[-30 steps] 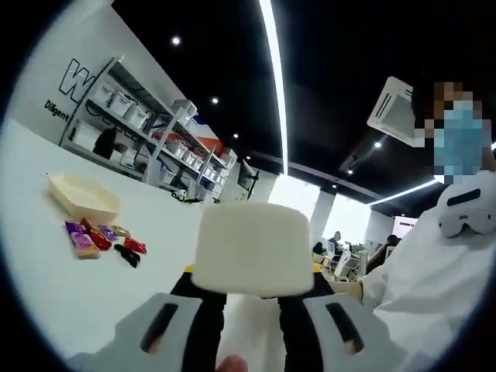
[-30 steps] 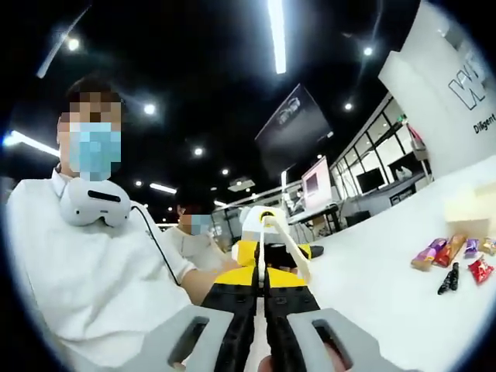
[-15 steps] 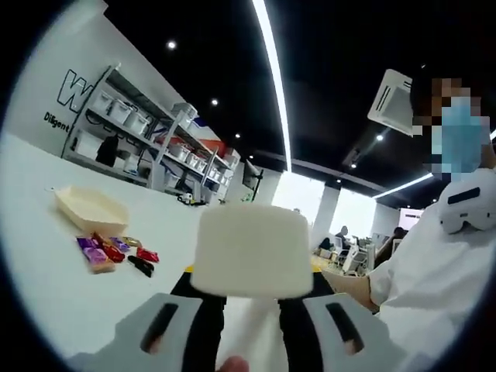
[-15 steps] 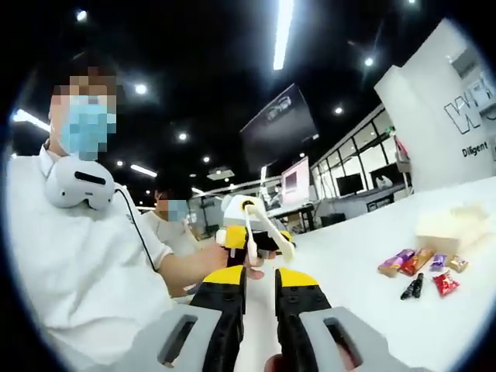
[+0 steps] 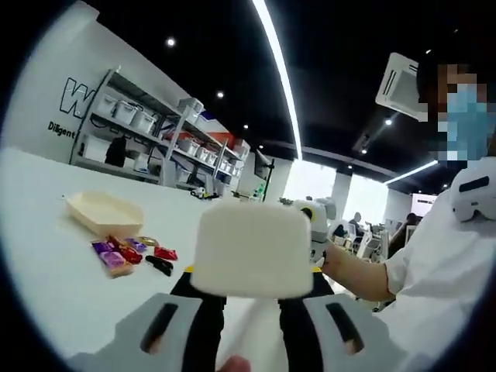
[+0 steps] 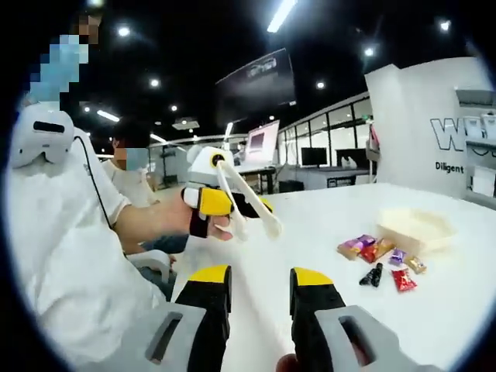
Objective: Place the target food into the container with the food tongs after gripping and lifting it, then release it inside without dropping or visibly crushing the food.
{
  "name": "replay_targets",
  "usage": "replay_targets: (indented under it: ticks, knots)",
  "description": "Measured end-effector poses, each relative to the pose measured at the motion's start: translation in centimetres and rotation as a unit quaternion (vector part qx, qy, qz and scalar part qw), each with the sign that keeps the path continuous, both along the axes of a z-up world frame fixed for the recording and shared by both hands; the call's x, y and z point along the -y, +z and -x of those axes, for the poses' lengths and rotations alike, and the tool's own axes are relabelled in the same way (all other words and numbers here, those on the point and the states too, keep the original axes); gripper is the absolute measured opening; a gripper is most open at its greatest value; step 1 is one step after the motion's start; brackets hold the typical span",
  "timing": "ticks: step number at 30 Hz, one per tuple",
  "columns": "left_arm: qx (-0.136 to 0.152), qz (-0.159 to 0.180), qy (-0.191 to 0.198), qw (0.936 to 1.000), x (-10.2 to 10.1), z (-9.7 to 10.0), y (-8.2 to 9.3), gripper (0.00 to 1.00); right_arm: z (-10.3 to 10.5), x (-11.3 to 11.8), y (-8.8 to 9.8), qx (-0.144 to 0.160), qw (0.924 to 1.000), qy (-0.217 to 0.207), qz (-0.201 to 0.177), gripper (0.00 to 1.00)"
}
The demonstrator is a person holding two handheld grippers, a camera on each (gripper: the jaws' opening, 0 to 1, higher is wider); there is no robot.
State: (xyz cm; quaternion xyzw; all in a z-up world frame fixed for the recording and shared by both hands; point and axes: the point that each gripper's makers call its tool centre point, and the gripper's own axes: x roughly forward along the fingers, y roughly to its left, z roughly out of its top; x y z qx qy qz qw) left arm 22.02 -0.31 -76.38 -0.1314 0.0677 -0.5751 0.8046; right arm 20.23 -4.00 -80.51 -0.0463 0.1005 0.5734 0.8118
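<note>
White food tongs (image 5: 252, 248) sit between the black jaws of my left gripper (image 5: 252, 288), which is shut on them; their broad end fills the middle of the left gripper view. In the right gripper view the same tongs (image 6: 252, 205) slant down over the white table (image 6: 325, 225), held by the left gripper (image 6: 221, 208) in a person's hand. My right gripper (image 6: 260, 280) stands open with nothing between its yellow-tipped jaws. Several wrapped candies (image 6: 380, 254) (image 5: 128, 252) lie on the table beside a cream container (image 6: 415, 227) (image 5: 105, 211).
A person in a white shirt (image 6: 70, 256) stands close on the left of the right gripper view. The right gripper (image 5: 314, 221) shows in a hand behind the tongs. Shelving with bins (image 5: 147, 139) lines the far wall. Another person (image 6: 132, 159) sits behind.
My right gripper's jaws have gone from shut to wide apart. Both views have swung, bringing the candies and container nearer the middle. The left gripper still holds the tongs.
</note>
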Motion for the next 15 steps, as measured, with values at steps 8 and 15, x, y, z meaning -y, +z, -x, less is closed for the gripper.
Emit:
replay_targets:
  ticks: [8, 15]
  knots:
    - [0.01, -0.021, 0.017, 0.9996, -0.4, -0.9, -0.4, 0.24, -0.8, 0.3, 0.2, 0.016, 0.9981, -0.043, 0.041, 0.37]
    - [0.017, -0.035, 0.027, 0.9989, -0.7, -1.7, -0.5, 0.23, -1.3, 1.0, 0.4, 0.013, 0.9961, -0.068, 0.055, 0.4]
